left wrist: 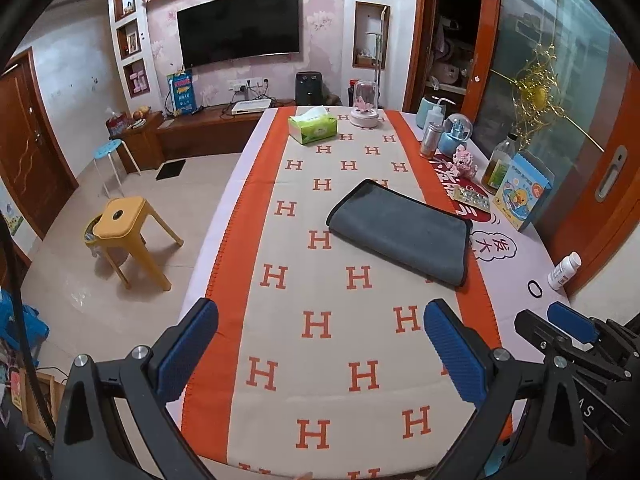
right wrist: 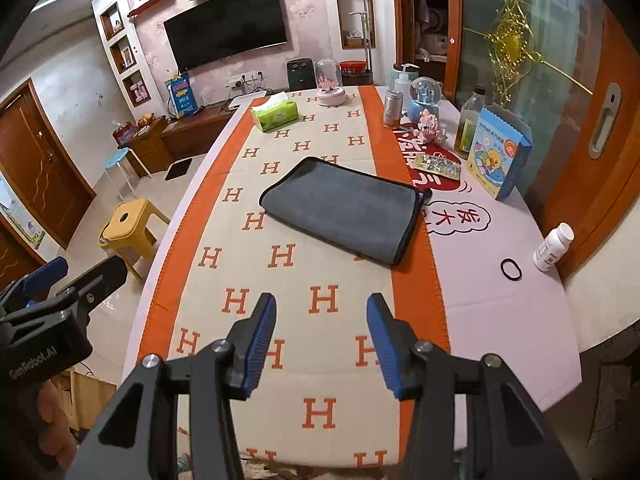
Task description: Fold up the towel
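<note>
Stools stand at the left of both views on the tiled floor: a yellow stool (left wrist: 122, 222) and, farther back, a blue-topped stool (left wrist: 107, 149). Left claw (left wrist: 320, 350) fills the bottom of the left wrist view, its blue-padded fingers (left wrist: 188, 350) wide apart and holding nothing, hovering over the near end of the bench (left wrist: 520, 240), which is covered by an orange-bordered cloth (left wrist: 320, 280) printed with orange H letters. At upper centre of that view a green tissue box (left wrist: 313, 127) sits near the far end, with a glass-domed ornament (left wrist: 364, 102) just to its right. Right of centre lies the towel (left wrist: 402, 232), grey with a dark edge, already doubled over into a long flat rectangle, resting diagonally on the cloth with its right end over the orange border, well apart from both claws. In the right wrist view the towel (right wrist: 344, 208) sits in mid-frame, ahead of the right claw (right wrist: 321, 344), whose fingers are also apart and empty. Further right stand a duck-printed box (right wrist: 498, 160), a black hair tie (right wrist: 511, 269) and a small white bottle (right wrist: 554, 246) near the bench's right edge.
</note>
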